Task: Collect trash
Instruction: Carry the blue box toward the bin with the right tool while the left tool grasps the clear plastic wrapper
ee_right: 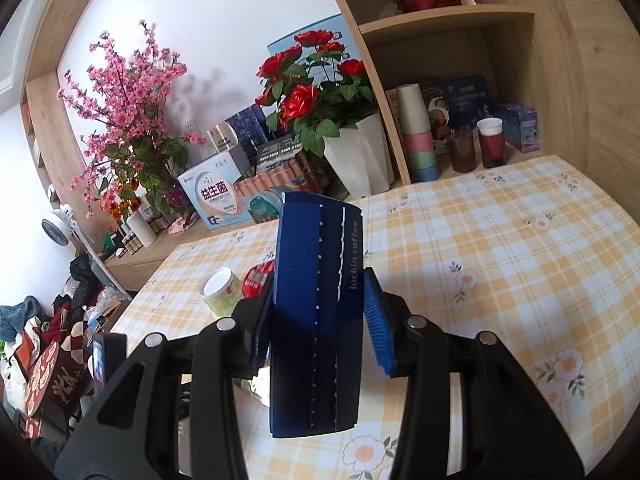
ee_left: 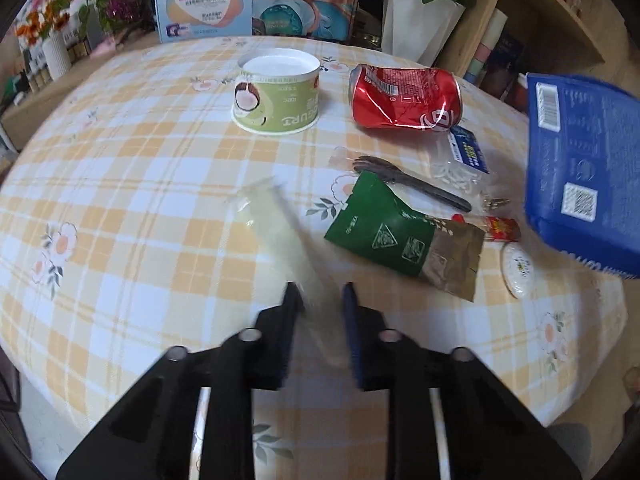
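Note:
My left gripper point(ee_left: 322, 292) points down at the checked tablecloth point(ee_left: 140, 184). A blurred clear plastic wrapper point(ee_left: 276, 224) runs between its fingers, and the pads are closed in on it. Beyond lie a green yogurt cup point(ee_left: 276, 96), a crushed red can point(ee_left: 404, 98), a green snack pouch point(ee_left: 396, 236), a dark plastic fork point(ee_left: 408, 186), a clear packet with a blue label point(ee_left: 464, 156), a small red wrapper point(ee_left: 502, 228) and a white round lid point(ee_left: 518, 270). My right gripper point(ee_right: 319, 280) is shut on a blue paper coffee bag point(ee_right: 316, 300), held upright above the table. The blue bag point(ee_left: 580, 168) also shows at the right of the left wrist view.
Boxes point(ee_left: 200, 0) and a white pot of red roses point(ee_right: 356, 156) stand along the table's far edge. A wooden shelf point(ee_right: 448, 20) with stacked cups point(ee_right: 416, 132) rises at the back right. Clothes and bags point(ee_right: 48, 340) lie on the floor to the left.

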`<move>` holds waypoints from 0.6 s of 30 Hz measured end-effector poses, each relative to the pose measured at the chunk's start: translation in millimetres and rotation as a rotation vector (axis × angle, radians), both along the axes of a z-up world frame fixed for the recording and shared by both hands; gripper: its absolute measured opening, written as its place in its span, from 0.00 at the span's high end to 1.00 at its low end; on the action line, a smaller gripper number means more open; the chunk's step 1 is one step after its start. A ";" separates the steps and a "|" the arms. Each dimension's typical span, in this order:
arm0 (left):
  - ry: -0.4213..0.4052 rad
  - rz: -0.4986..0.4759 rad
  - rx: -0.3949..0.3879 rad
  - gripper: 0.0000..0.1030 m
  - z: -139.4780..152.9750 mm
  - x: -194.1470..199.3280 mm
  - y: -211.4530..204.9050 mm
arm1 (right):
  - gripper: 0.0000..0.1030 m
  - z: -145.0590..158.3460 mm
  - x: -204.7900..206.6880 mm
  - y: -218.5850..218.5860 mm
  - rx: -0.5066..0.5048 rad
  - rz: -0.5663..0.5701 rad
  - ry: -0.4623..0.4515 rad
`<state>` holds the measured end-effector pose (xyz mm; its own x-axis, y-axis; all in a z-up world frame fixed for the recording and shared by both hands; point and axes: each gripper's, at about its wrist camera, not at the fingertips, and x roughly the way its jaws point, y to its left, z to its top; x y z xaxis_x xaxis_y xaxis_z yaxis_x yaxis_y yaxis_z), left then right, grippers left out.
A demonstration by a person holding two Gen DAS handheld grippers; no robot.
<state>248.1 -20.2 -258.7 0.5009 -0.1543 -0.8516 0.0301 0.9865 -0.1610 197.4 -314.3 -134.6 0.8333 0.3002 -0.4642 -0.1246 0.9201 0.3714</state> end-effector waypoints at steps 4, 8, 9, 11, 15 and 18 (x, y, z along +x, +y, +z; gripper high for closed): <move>-0.025 -0.018 -0.017 0.86 8.3 -12.9 12.5 | 0.58 -4.4 -8.5 6.2 -0.006 0.009 0.011; -0.060 -0.028 -0.034 0.87 23.3 -26.8 22.9 | 0.58 -2.7 -17.8 9.9 -0.010 0.013 0.008; -0.072 -0.029 -0.042 0.87 29.6 -31.3 26.5 | 0.58 -1.9 -20.9 10.8 -0.009 0.015 0.009; -0.093 -0.029 -0.055 0.87 39.4 -38.3 30.4 | 0.58 0.3 -24.6 12.0 -0.012 0.016 0.006; -0.151 -0.034 -0.072 0.87 66.6 -58.1 36.7 | 0.58 7.2 -35.3 15.6 -0.023 0.020 0.000; -0.179 -0.042 -0.078 0.87 79.9 -69.7 37.7 | 0.58 11.6 -43.6 19.1 -0.032 0.026 -0.003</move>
<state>178.4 17.5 -178.8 0.6349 -0.2399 -0.7345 0.1058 0.9686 -0.2249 153.8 -295.2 -123.0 0.8269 0.3074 -0.4710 -0.1503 0.9277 0.3416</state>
